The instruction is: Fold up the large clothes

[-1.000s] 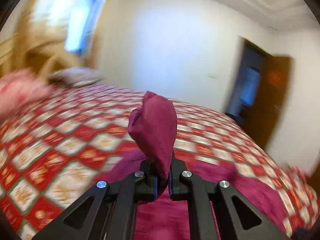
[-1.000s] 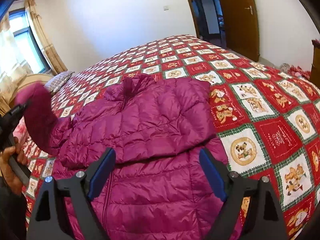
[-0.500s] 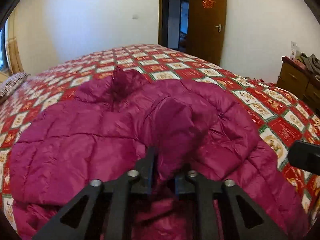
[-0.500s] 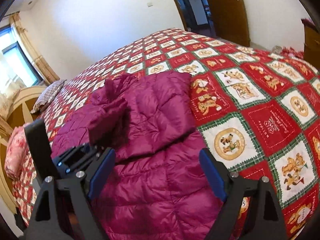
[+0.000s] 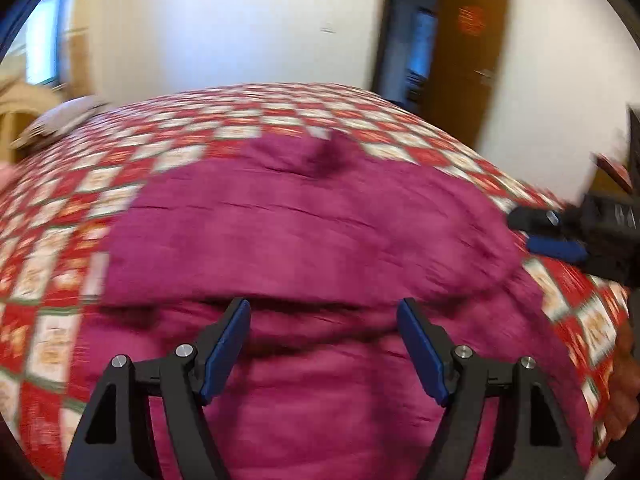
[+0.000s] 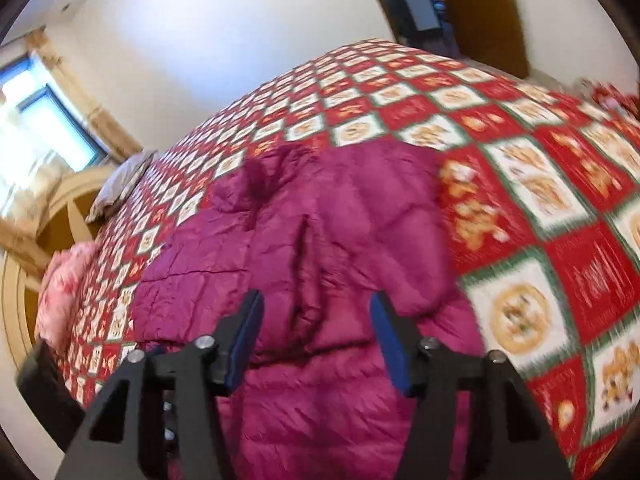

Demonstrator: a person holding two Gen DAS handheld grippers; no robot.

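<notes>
A bedroom in a home is shown. A wide bed point(image 6: 520, 152) is covered by a red, white and green patchwork quilt point(image 5: 120, 184) with printed figures. A pillow point(image 6: 120, 184) is seen near a curved wooden headboard point(image 6: 60, 208). A curtained window point(image 6: 36, 128), plain white walls point(image 5: 240, 20) and a brown wooden door point(image 5: 468, 52) standing open are also seen.

A bed point(image 6: 520, 184) fills most of both views, spread with a red, white and green checked quilt point(image 5: 192, 148). Plain white walls point(image 5: 248, 20) rise behind it. At one o'clock a brown wooden door point(image 5: 468, 48) stands open — dark beyond. At nine o'clock, a bright window point(image 6: 36, 128), a tan curtain point(image 6: 80, 92) and a pillow point(image 6: 120, 184) — all motion-blurred.
</notes>
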